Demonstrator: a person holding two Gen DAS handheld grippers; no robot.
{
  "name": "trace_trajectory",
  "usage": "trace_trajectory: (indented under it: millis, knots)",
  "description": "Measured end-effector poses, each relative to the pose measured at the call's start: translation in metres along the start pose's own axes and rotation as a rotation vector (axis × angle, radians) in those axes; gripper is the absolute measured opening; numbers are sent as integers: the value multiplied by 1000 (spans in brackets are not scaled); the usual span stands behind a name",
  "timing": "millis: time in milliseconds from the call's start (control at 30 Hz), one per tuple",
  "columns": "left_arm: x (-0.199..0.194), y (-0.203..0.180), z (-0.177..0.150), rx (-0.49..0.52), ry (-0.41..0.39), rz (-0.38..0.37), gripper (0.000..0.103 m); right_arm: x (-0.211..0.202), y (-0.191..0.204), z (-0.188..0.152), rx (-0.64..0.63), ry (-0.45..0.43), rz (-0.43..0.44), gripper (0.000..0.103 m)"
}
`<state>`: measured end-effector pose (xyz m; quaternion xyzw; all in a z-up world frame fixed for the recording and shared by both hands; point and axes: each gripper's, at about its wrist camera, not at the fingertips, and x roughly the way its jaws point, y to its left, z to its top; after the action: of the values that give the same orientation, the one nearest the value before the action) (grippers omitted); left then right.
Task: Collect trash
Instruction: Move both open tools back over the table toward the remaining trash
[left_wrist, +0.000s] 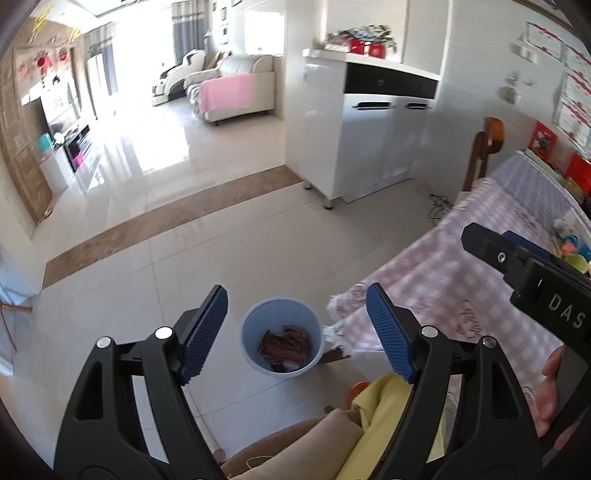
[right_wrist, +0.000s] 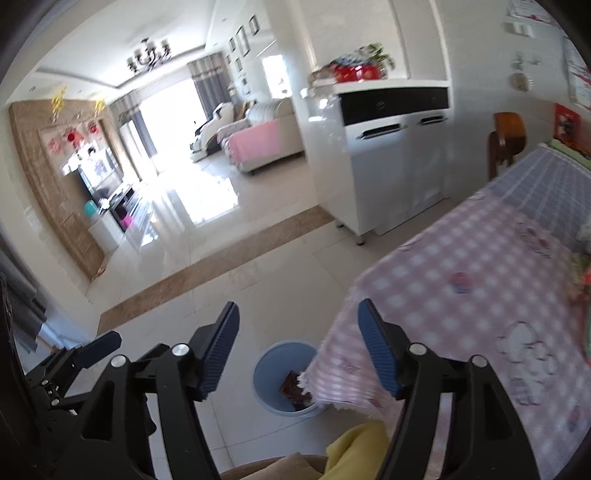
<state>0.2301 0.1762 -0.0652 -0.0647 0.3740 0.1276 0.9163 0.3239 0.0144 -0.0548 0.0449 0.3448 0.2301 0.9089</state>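
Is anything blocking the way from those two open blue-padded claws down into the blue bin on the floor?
From the left gripper, nothing visible: the blue bin lies open below, brown wrappers inside. From the right gripper, the checked tablecloth corner overhangs part of the bin's rim.

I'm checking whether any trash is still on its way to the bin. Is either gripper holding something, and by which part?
Nothing is held. The left gripper and right gripper are both open and empty above the bin.

Pale blue bin (left_wrist: 282, 336), pink checked tablecloth (left_wrist: 436, 280)
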Motion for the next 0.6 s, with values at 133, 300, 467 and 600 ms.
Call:
trace_trajectory:
  millis: [133, 300, 467, 600]
  knots:
    - [-12, -24, 2, 36, -21, -38, 77, -30, -25, -2, 33, -48, -46, 75]
    - [-28, -58, 3, 83, -52, -98, 77, -62, -56, -4, 75, -87, -105, 78]
    - [-39, -95, 6, 150, -77, -166, 79, -90, -91, -13, 129, -126, -169, 81]
    - [-45, -129, 7, 198, -87, -223, 79, -113, -125, -21, 191, -157, -239, 83]
